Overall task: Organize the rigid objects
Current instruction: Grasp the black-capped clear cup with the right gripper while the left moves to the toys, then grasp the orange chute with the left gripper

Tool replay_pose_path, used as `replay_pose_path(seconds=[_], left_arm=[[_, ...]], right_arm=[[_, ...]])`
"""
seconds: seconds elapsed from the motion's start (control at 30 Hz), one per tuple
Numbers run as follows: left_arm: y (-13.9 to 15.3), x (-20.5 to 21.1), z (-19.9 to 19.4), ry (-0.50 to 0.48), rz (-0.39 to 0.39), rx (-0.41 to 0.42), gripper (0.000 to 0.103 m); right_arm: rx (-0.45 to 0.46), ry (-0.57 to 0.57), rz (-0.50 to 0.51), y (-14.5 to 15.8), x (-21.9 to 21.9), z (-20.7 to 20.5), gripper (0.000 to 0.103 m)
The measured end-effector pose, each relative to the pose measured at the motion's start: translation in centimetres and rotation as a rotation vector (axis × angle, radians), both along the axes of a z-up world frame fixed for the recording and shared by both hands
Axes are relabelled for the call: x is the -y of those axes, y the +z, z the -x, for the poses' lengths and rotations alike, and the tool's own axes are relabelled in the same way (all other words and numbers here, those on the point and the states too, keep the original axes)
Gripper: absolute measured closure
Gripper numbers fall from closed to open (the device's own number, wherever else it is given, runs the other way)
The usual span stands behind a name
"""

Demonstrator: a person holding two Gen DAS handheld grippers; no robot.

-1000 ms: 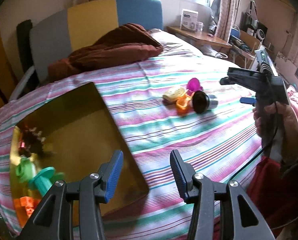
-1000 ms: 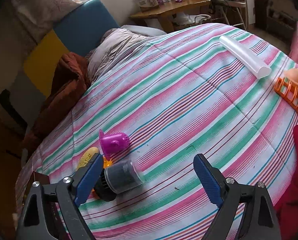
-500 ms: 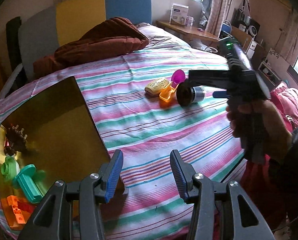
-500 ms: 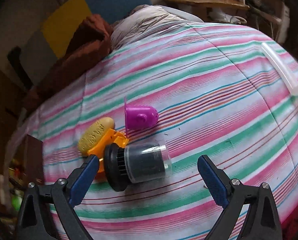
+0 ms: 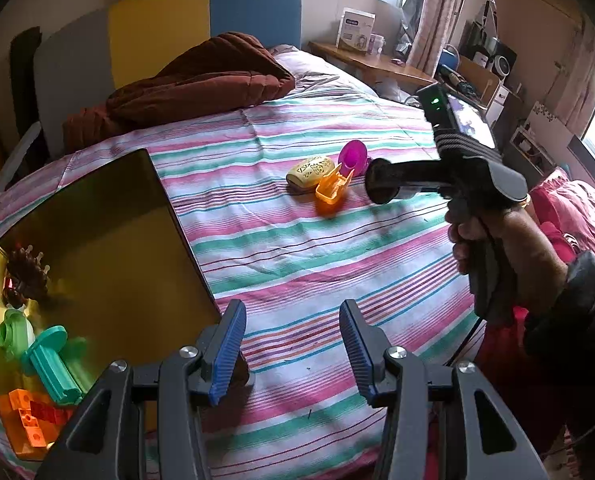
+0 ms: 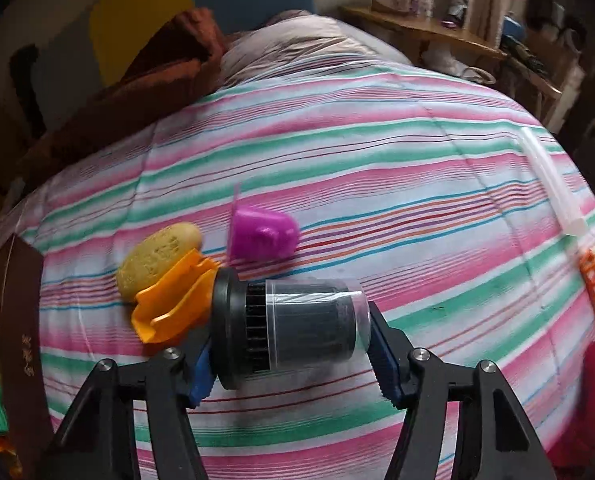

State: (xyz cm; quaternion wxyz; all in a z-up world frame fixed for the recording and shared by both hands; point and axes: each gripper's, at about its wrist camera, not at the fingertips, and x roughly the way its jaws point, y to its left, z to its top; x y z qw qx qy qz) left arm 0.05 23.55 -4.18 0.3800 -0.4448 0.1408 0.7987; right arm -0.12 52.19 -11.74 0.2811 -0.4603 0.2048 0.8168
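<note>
Black canister point(image 6: 293, 328) with a clear sleeve lay on its side on the striped bedspread point(image 6: 377, 168), near the middle of the bed, and the right gripper point(image 6: 293, 354) had it lengthwise between its jaws. Those jaws were closing at this moment: the left pad sat against the wide black cap end and the right pad against the clear end, so the grip looked made or all but made. Taking it end to end seemed sensible, since a round body gripped across its side could roll away.

Touching the cap end was an orange scoop-shaped toy point(image 6: 173, 300), with a yellow embossed block point(image 6: 157, 256) just behind it and a magenta cup point(image 6: 261, 232) on its side just beyond. They were crowded close, so lifting the canister could nudge the orange piece.

At the bed's left edge stood a dark box point(image 5: 97, 240) already holding sorted pieces, a green spool point(image 5: 49, 356) and orange bricks point(image 5: 29, 412) among them; this was likely where the canister was bound. The left gripper point(image 5: 293, 352) hovered over the box's near corner with its jaws apart and nothing between them, probably waiting its turn. A clear tube point(image 6: 553, 188) lay well apart toward the right edge.
</note>
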Motion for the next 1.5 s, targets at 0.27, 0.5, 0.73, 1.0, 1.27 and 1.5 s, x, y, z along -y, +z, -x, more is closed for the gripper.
replay_pose_path(seconds=[0.27, 0.5, 0.73, 1.0, 1.27, 1.5], left_arm=[[-0.6, -1.4, 0.3, -0.010, 0.019, 0.016, 0.054], [-0.8, -4.5, 1.4, -0.038, 0.007, 0.049, 0.054], [-2.9, -9.0, 4.2, -0.052, 0.032, 0.114, 0.054], [-6.3, -13.9, 7.4, -0.060, 0.048, 0.161, 0.054], [-7.9, -16.8, 8.7, -0.066, 0.053, 0.139, 0.055], [-8.2, -16.1, 6.1, -0.175, 0.033, 0.173, 0.078]], right_arm=[[0.052, -0.149, 0.021, 0.0, -2.5, -1.8, 0.038], [0.007, -0.162, 0.052, 0.6, -3.0, -2.2, 0.038], [-0.038, -0.193, 0.104, 1.1, -3.4, -3.1, 0.038], [-0.071, -0.206, 0.151, 1.2, -3.9, -3.3, 0.038], [-0.080, -0.194, 0.151, 1.4, -3.6, -3.0, 0.038], [-0.070, -0.194, 0.124, 1.5, -3.7, -3.0, 0.038]])
